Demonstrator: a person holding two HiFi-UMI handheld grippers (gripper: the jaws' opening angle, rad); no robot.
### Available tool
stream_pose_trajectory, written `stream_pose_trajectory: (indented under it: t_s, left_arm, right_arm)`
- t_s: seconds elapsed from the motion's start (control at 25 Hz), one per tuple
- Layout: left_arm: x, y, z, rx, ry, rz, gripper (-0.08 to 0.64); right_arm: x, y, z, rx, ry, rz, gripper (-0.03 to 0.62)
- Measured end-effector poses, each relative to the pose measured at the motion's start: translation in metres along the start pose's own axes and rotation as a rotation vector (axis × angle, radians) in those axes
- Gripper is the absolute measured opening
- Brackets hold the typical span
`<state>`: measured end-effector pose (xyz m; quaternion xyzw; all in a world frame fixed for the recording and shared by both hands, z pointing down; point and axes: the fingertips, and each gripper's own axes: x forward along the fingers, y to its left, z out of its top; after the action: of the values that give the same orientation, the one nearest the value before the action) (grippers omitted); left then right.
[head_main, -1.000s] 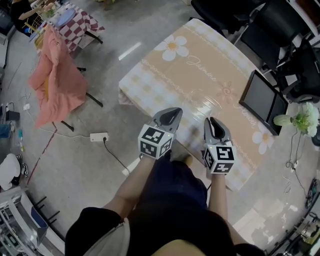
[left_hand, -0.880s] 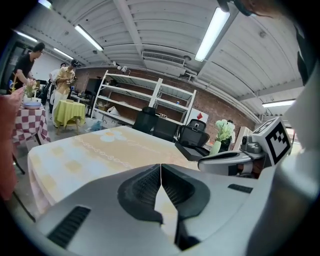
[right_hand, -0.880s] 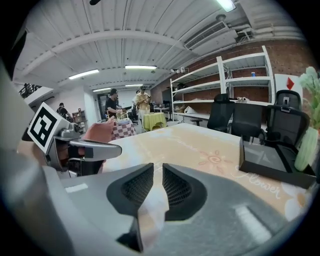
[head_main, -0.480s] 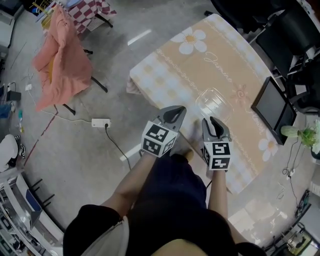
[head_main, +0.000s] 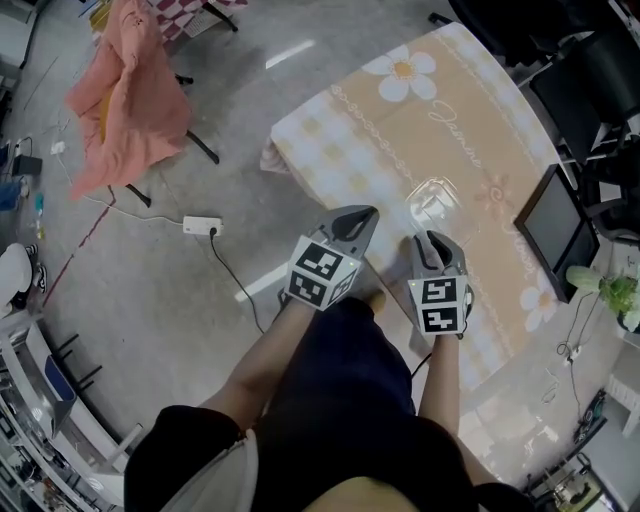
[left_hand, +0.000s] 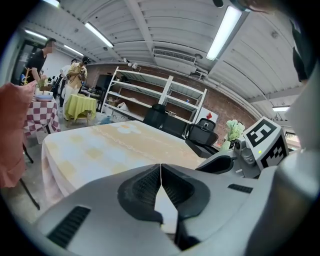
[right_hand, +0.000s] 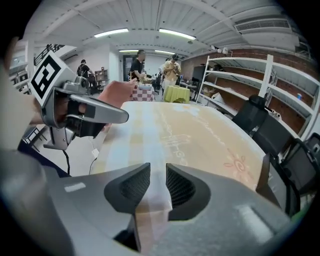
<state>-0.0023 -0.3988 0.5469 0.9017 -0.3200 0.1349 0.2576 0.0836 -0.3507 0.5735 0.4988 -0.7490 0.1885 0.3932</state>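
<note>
My left gripper (head_main: 358, 215) hovers at the near edge of a table under a peach flowered tablecloth (head_main: 440, 130). Seen from its own camera, the left gripper (left_hand: 160, 167) has its jaws touching, shut on nothing. My right gripper (head_main: 430, 240) hangs just over the cloth, a hand's width to the right. In its own view the right gripper (right_hand: 158, 172) shows a narrow gap between the jaws, with the tablecloth (right_hand: 190, 135) seen through it and nothing held. Each gripper appears in the other's view: the left gripper (right_hand: 95, 112) and the right gripper (left_hand: 225, 160).
A black flat screen (head_main: 555, 225) lies on the table's far right, and a green plant (head_main: 610, 290) sits past it. Black office chairs (head_main: 600, 60) stand behind. A pink cloth (head_main: 125, 100) hangs at left, with a power strip (head_main: 203, 226) on the floor. People (right_hand: 140, 62) stand far back.
Both grippers have shifted slightly along the table's near edge. The right gripper has swung to face down the table's length, and its jaw gap has widened a little. The left stays shut.
</note>
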Motion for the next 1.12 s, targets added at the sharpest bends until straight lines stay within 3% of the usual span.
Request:
stream_pose_trajectory:
  t_s: [0.6,1.12]
  left_arm:
    - [0.005,0.002,0.000,-0.015,-0.001,0.009,0.012]
    - [0.005,0.004,0.002,-0.011,-0.001,0.021,0.012]
  right_arm:
    - [0.011,0.006,-0.009,-0.109,0.088,0.031,0.072]
    - [0.016,0.000,-0.011,-0.093,0.115,0.054,0.043]
